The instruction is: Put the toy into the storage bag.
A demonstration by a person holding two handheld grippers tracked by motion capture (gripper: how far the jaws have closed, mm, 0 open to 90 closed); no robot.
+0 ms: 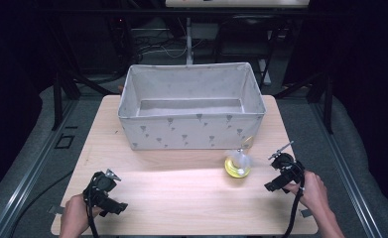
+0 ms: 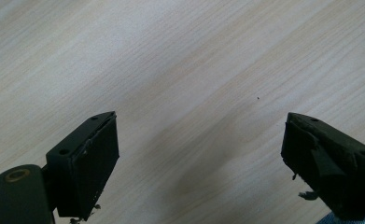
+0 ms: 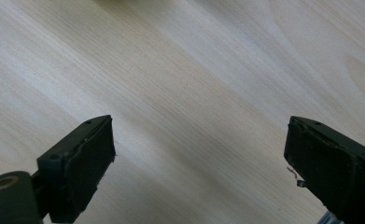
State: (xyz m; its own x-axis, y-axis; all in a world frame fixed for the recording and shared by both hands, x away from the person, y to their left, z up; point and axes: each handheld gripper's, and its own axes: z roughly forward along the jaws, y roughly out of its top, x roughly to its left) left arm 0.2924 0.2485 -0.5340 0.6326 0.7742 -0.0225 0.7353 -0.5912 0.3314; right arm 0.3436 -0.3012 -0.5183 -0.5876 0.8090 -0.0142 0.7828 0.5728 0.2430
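Note:
A small clear bottle of yellow liquid [image 1: 237, 164] stands on the light wooden table [image 1: 181, 193], just in front of the right end of a grey fabric bin [image 1: 189, 130]. My right gripper [image 1: 280, 167] is held in a hand a little to the right of the bottle, apart from it. Its jaws stand wide open over bare wood [image 3: 199, 154]. My left gripper [image 1: 103, 191] rests in a hand near the table's front left corner. Those jaws also stand wide open with nothing between them [image 2: 199, 154].
The bin is open-topped with nothing visible inside, and it takes up the back half of the table. Bare tabletop stretches between the two hands. Dark floor, metal rails [image 1: 30, 163] and stands surround the table.

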